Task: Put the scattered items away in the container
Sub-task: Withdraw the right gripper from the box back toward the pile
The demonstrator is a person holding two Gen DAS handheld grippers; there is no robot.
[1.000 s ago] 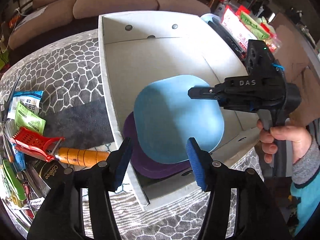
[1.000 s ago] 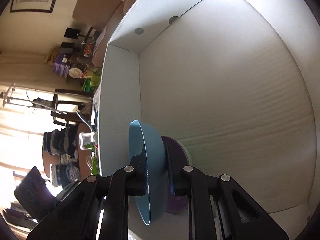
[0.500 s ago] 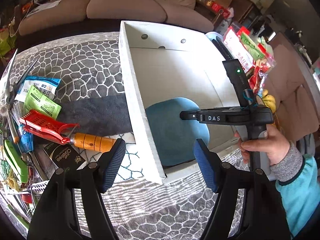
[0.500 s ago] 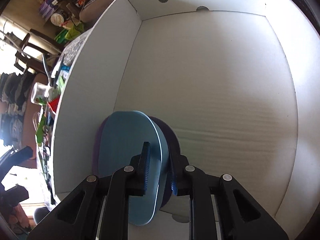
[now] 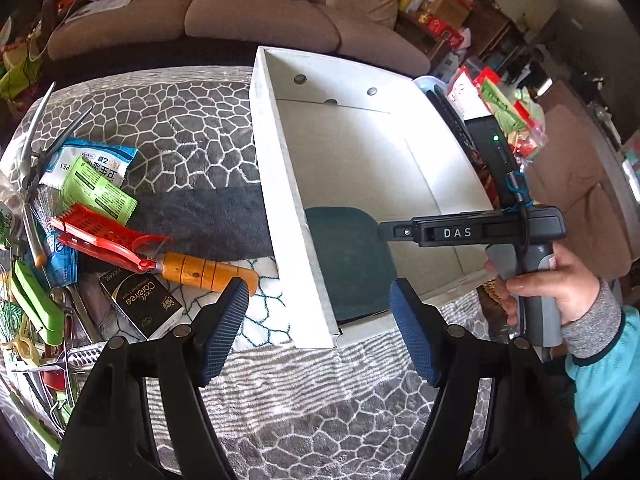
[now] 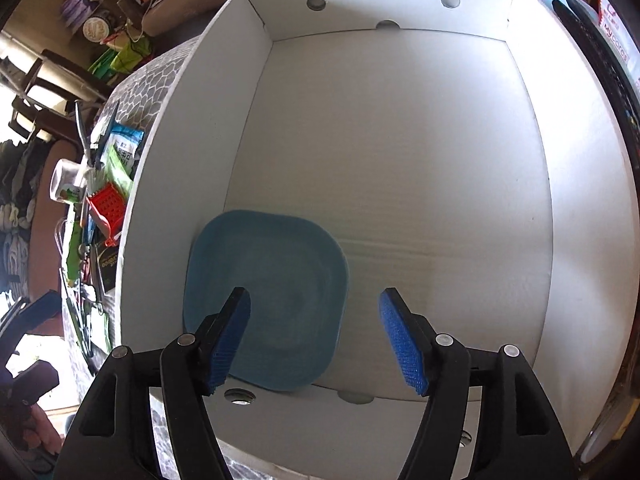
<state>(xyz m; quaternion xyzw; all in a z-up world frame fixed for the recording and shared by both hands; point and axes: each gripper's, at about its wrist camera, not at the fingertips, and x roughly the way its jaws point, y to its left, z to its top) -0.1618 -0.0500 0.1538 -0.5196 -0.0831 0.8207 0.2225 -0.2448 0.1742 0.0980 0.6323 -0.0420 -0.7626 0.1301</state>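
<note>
The blue plate (image 6: pixel 266 300) lies flat on the floor of the white box (image 6: pixel 400 160), in the near left corner, close against the left wall, its hollow side facing up; it is a rounded square, so no long axis can be told, though its sides run roughly along the box walls; the box itself runs lengthwise away from both cameras, with round holes in its far wall. The right tongs (image 6: pixel 316 338) hang over the near end of the box pointing steeply down, their jaws opening, blue pads clear of the plate, nothing gripped between them; the plate shows under the left pad (image 6: pixel 230 340). The left tongs (image 5: pixel 320 328) hover outside the near left corner of the box, jaws opening, with nothing between them.

The right wrist view gives the plate whole and bright blue, and the box's near wall with its holes; the left wrist view shows the plate (image 5: pixel 352 264) only in part, dark in the wall's shadow. The left view alone shows the right tongs (image 5: pixel 386 230) from the side, held by a hand (image 5: pixel 560 280) in a grey-cuffed sleeve; it also shows the patterned table (image 5: pixel 180 120) cover, and the clutter left of the box: a red grater (image 5: pixel 100 236) with an orange wooden handle (image 5: pixel 208 274), green (image 5: pixel 98 196) and blue packets (image 5: pixel 92 162), a black packet (image 5: pixel 140 304); a sofa (image 5: pixel 240 12) stands beyond.
</note>
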